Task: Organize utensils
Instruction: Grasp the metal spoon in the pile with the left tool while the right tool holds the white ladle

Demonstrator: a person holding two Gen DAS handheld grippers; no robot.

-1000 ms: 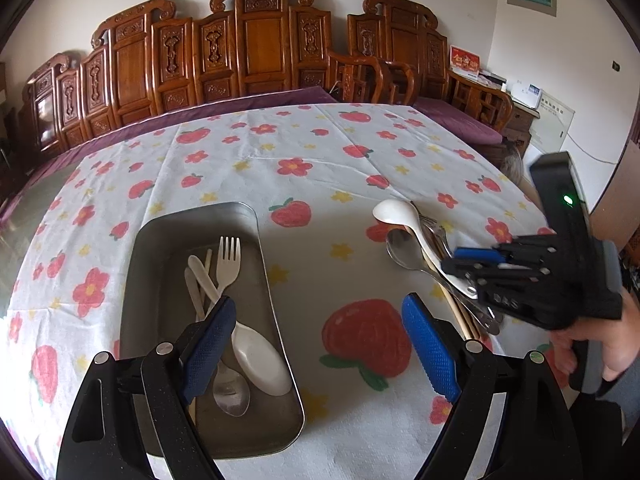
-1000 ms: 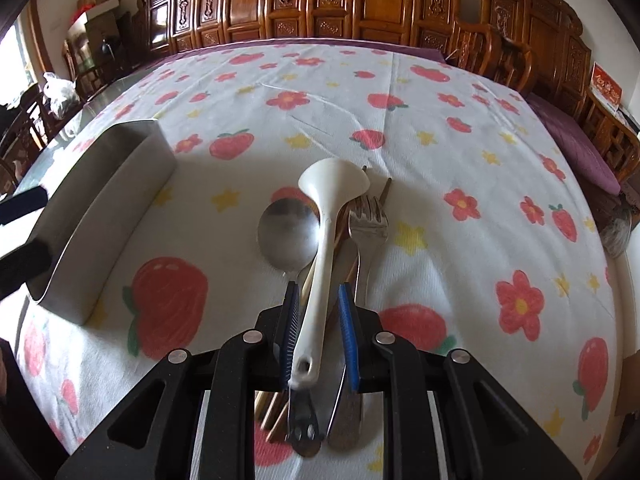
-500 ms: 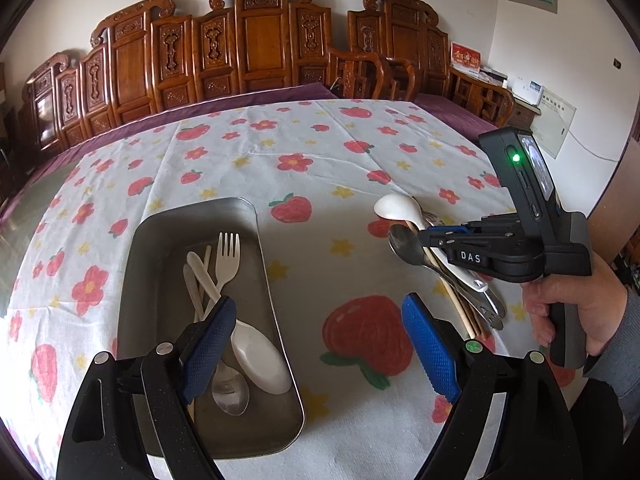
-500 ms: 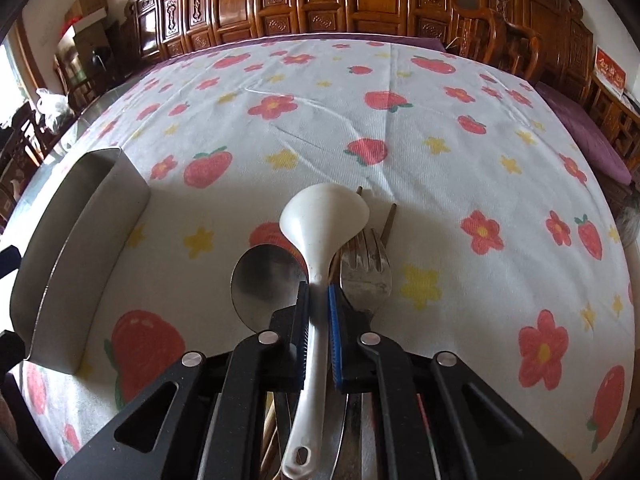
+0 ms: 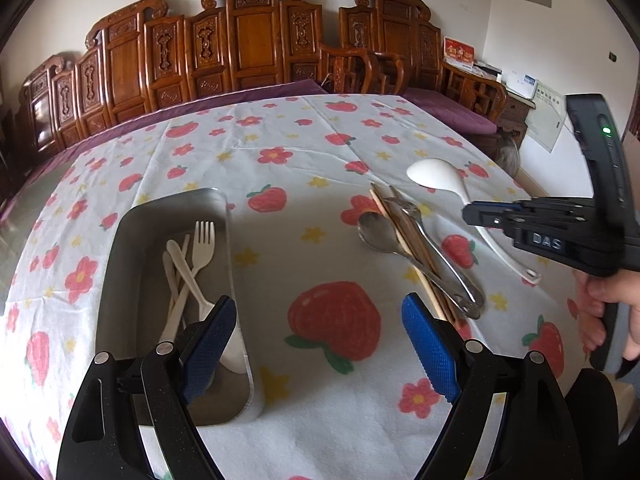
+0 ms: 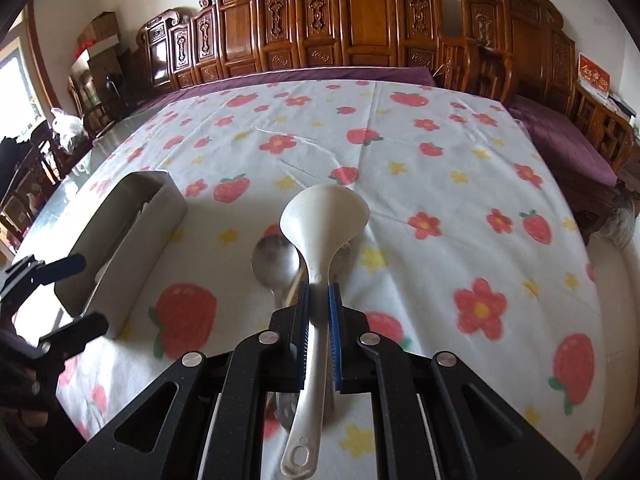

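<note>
Here the right gripper pinches the slim handle of a white ladle-shaped spoon, its ribbed blue pads pressed flat against both sides of the handle. The spoon's smooth, rounded bowl points away from the camera and hangs above the cloth; its handle ends in a small oval hole near the bottom of the right wrist view. In the left wrist view the same spoon sits clear of the table, held by the black right gripper, whose grip the person's hand squeezes.

Below it a loose heap remains on the tablecloth: a polished metal spoon, a metal fork and thin wooden chopsticks, all lying crossed and touching.

The left gripper hovers spread wide, its textured blue pads well apart, holding nothing. One pad hangs over the near end of a rectangular stainless-steel tray with rounded corners. Inside the tray lie pale plastic pieces: a four-tined fork, a spoon and more slim white handles, overlapping one another.

The cloth is soft white fabric printed with red strawberries, flowers and yellow stars. Carved wooden chairs line the far side
</note>
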